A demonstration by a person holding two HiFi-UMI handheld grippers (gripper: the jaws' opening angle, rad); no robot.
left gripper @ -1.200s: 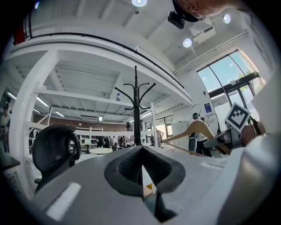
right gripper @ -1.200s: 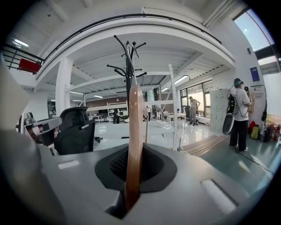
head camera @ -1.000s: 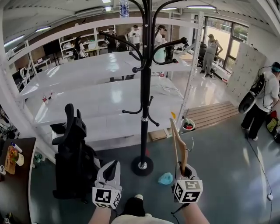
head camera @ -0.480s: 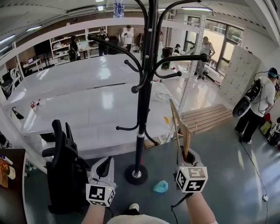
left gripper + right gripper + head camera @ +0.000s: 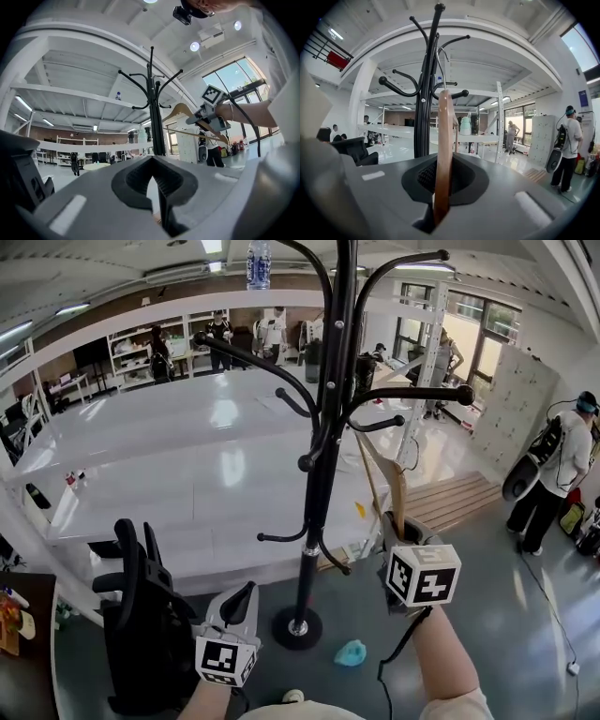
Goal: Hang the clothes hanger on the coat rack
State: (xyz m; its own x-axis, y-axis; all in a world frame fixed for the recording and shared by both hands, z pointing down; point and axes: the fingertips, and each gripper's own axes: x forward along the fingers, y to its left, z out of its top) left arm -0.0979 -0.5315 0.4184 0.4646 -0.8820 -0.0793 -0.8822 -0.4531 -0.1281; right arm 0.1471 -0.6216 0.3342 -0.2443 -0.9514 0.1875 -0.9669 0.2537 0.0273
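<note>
Beside coat rack, right gripper raised higher, hanger clamped.

A black office chair is seen at the lower left, and a small light-blue thing at the bottom centre, on the grey floor. White shelving is spread across the middle, with a bottle at the top edge. A person is seen at the right edge.

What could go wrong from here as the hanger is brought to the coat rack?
1. The right gripper clamps the wooden hanger by a narrow strip of wood, so it may pivot in the jaws if it snags.
2. The coat rack has several curved arms close beside the hanger; the wood could bump one instead of hooking on.
3. The rack stands on a small round base, so a hard knock might rock it.
</note>
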